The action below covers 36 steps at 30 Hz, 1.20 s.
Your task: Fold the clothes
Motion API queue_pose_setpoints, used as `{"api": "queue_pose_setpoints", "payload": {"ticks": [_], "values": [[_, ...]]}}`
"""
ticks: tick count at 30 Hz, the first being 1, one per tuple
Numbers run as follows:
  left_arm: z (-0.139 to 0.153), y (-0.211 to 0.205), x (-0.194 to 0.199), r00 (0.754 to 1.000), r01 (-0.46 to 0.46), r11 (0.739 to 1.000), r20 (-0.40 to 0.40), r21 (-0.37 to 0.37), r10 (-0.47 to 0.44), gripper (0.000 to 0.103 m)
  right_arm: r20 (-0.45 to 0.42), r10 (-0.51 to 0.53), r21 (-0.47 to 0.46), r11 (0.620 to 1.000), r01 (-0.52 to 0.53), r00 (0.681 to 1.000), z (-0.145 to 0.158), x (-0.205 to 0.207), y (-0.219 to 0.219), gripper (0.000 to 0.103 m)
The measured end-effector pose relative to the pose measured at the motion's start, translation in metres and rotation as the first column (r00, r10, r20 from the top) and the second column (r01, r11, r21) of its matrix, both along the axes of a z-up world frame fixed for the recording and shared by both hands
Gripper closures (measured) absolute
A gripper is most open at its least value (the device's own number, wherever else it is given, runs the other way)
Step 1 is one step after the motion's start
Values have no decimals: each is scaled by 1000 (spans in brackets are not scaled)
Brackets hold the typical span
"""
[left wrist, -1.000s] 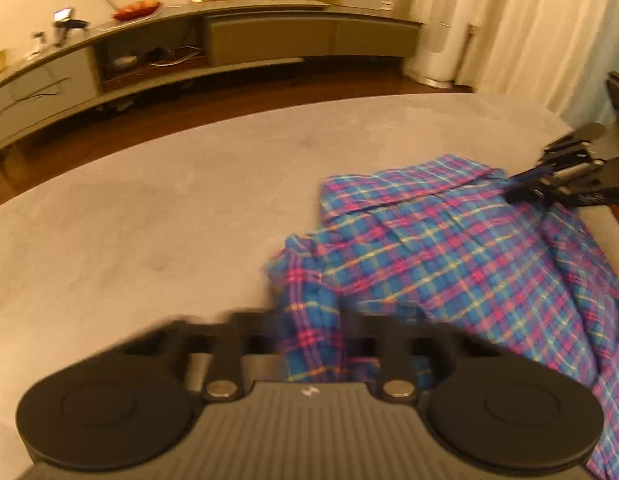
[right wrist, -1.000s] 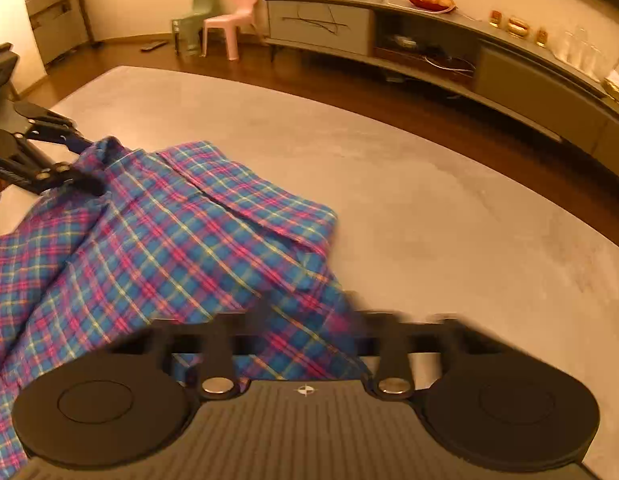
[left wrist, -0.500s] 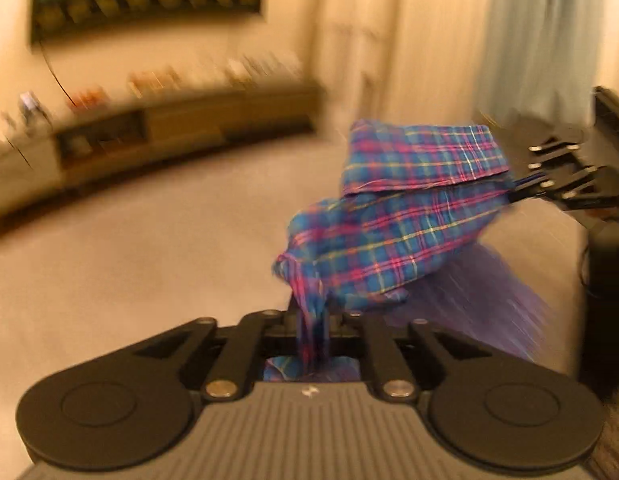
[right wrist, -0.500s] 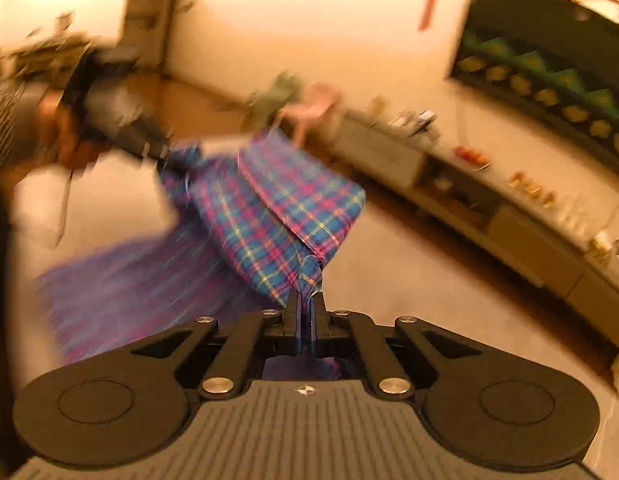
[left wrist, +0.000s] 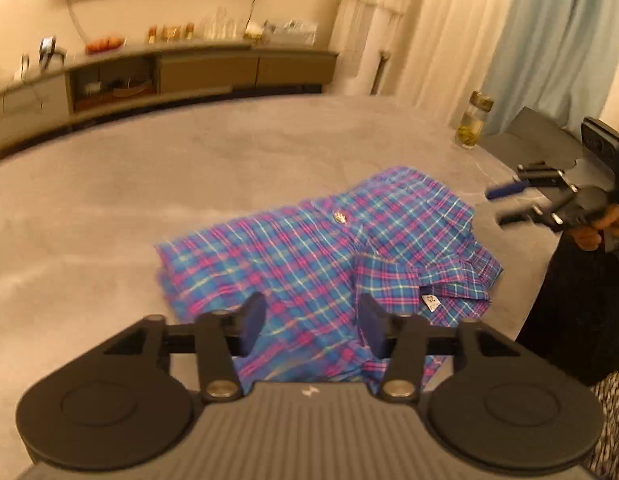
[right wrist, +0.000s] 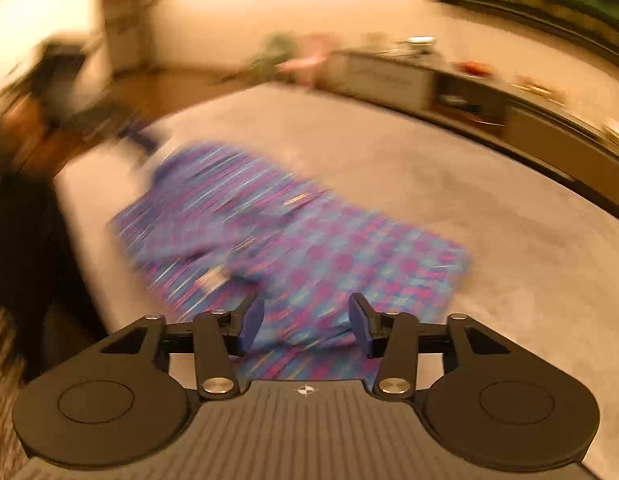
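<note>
Plaid shirt (left wrist: 309, 256) lies folded mid-frame on grey table (left wrist: 149, 184). Left gripper (left wrist: 312, 322) and right gripper (right wrist: 306, 320): jaws spread, empty. Fabric looks light, limp; pinch doubled edges near collar.

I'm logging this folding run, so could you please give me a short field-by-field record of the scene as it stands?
garment: plaid shirt, folded, lying on the grey table
collar: size tag showing, on the side nearest the camera
left hand-held gripper: open, above the shirt's near edge
right hand-held gripper: open, above the shirt
other item: glass jar at the table's far edge
image quality: right wrist view motion-blurred
</note>
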<state>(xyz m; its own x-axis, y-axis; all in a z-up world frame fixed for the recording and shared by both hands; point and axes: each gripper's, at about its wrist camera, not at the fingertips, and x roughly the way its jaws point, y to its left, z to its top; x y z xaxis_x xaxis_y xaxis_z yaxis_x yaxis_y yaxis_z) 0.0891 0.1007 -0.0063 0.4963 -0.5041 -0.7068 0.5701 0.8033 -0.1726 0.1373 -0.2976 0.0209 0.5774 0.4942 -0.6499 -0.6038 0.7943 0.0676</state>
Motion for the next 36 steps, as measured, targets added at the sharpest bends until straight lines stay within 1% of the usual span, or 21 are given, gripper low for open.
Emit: {"api": "queue_pose_setpoints", "payload": {"ticks": [3,4,6,8,9,11,12,13,15,16,18,20,22,24,25,27,28,30,33,35,36], "values": [[-21,-1,14,992,-110,994,-54,9,111,53,14,-106,1,994,106,994,-13,23,-3,50],[-28,-1,19,987,-150,988,-58,35,152,56,-5,-108,2,994,108,994,-19,28,-3,50],[-39,1,30,975,-213,968,-34,130,220,68,-78,-98,-18,995,96,992,-33,36,1,51],[-51,11,39,958,-275,946,-40,172,285,67,-125,-112,-119,988,97,986,-50,40,4,54],[-55,16,41,951,-295,940,-46,173,307,64,-124,-117,-165,982,96,985,-56,38,5,54],[-53,24,43,940,-325,934,-55,150,337,64,-114,-143,-190,974,120,983,-56,33,-1,53],[-46,23,39,938,-339,928,-21,156,346,67,-109,-158,-197,971,135,981,-55,31,-4,53],[-37,19,33,936,-351,922,26,166,352,67,-59,-159,-190,971,145,986,-47,24,-4,53],[-11,2,16,940,-329,929,147,166,307,65,80,-148,-162,974,159,986,-25,5,0,53],[-4,-14,7,954,-273,947,175,168,244,63,120,-97,-126,986,112,988,-13,-6,6,53],[4,-52,-12,976,-123,977,201,176,87,57,162,60,-74,996,-48,985,4,-28,27,53],[13,-89,-31,972,29,982,226,188,-72,56,159,220,-109,973,-204,962,6,-43,54,53],[-6,-123,-38,949,107,948,254,300,-187,56,144,303,-171,945,-278,942,-3,-46,74,53],[-29,-151,-37,927,139,903,267,408,-263,59,123,313,-201,937,-286,942,-13,-39,87,55],[-37,-155,-31,931,136,899,258,416,-260,63,110,301,-201,940,-276,947,-16,-33,92,56],[-50,-160,-17,942,135,901,230,412,-246,77,71,265,-159,955,-251,962,-17,-22,91,65],[-53,-158,-12,948,136,910,215,392,-234,80,49,242,-130,964,-234,969,-16,-17,89,69],[-56,-151,-4,961,137,931,183,339,-209,93,2,197,-77,977,-197,980,-19,-6,88,78],[-55,-141,-1,968,125,953,177,276,-178,95,-73,123,-25,992,-125,990,-33,12,89,82],[-53,-132,0,975,105,970,171,219,-144,97,-104,98,-26,995,-101,990,-41,15,92,85],[-54,-125,3,983,75,984,155,163,-101,99,-118,87,-28,995,-91,989,-45,16,93,87]]}}
